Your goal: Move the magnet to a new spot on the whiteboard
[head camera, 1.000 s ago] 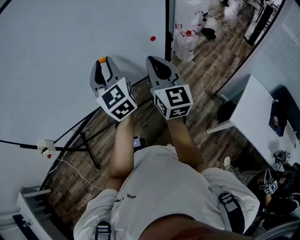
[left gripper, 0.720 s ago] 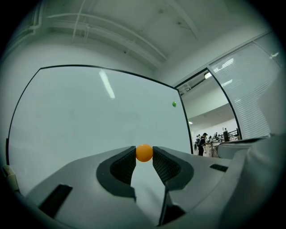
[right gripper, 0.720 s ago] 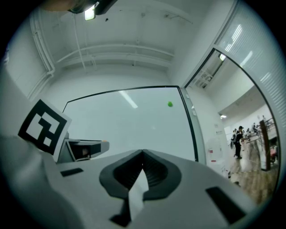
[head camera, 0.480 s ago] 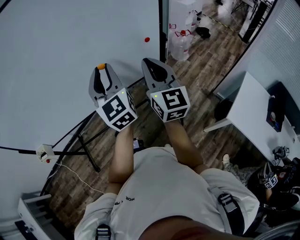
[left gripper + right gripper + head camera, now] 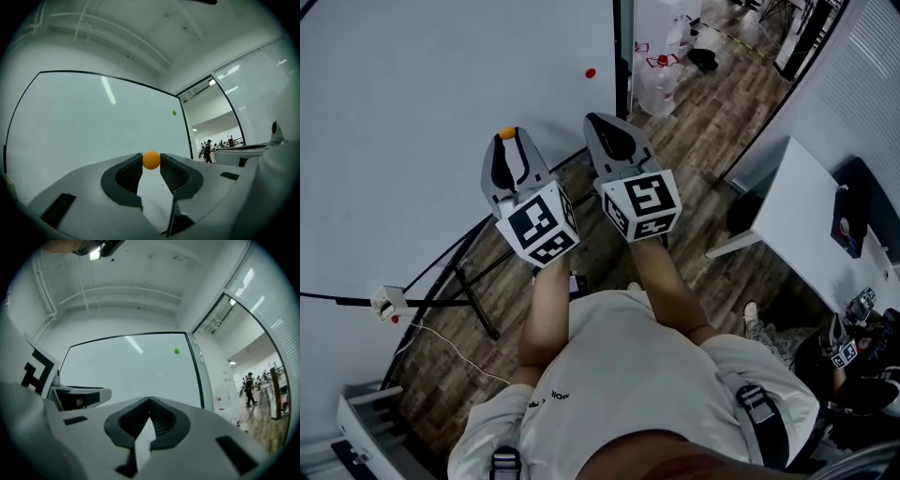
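Note:
A small orange ball magnet (image 5: 151, 160) is pinched between the tips of my left gripper (image 5: 151, 162), which is shut on it. In the head view the same magnet (image 5: 507, 134) shows at the tip of the left gripper (image 5: 507, 138), in front of the whiteboard (image 5: 422, 112). I cannot tell whether the magnet touches the board. My right gripper (image 5: 600, 122) hangs beside it on the right, shut with nothing between its jaws (image 5: 149, 401). Another small round magnet (image 5: 590, 72) sticks to the board near its right edge, also seen as a dot (image 5: 176, 351).
The whiteboard's black frame edge (image 5: 622, 56) and stand legs (image 5: 473, 281) lie close by. A cable with a small box (image 5: 391, 298) hangs at the lower left. A white desk (image 5: 806, 225) stands to the right, bags (image 5: 661, 80) on the wood floor beyond the board.
The left gripper with the orange magnet has shifted a little lower and rightward against the board in the head view. The right gripper has hardly moved.

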Available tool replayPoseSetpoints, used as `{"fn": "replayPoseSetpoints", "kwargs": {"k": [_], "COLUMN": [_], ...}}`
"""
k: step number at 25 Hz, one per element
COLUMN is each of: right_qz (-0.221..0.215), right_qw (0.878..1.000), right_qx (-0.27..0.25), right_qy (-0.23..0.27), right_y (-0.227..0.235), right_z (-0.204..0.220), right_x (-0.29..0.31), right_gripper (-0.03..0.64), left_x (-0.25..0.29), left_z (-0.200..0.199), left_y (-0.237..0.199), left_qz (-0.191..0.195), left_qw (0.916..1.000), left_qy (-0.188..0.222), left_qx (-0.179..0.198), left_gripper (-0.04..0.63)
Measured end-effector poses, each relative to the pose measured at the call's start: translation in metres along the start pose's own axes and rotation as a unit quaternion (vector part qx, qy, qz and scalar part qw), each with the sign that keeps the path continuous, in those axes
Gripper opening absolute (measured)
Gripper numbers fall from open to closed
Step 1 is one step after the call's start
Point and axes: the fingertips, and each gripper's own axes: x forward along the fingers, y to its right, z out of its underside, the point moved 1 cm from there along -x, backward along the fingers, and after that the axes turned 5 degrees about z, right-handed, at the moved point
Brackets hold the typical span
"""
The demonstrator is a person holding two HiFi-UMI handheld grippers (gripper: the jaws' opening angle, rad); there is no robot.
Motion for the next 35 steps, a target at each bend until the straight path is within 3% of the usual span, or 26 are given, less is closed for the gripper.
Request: {"fn": "replayPoseSetpoints", "kwargs": {"k": [35], "right_qz": [-0.013], "right_qw": [1.0], "right_qx": [0.0], "right_qy": [-0.003], "right_y": [-0.014], "right_z": [-0.001], "right_x": [-0.01], "right_gripper": [0.014], "left_x": [-0.031], "left_z": [-0.005], "left_y": [0.023], "left_qz": [0.049], "left_qw": [0.9984], "left_qy": [0.019], "left_qx": [0.019], "left_gripper": [0.114]}}
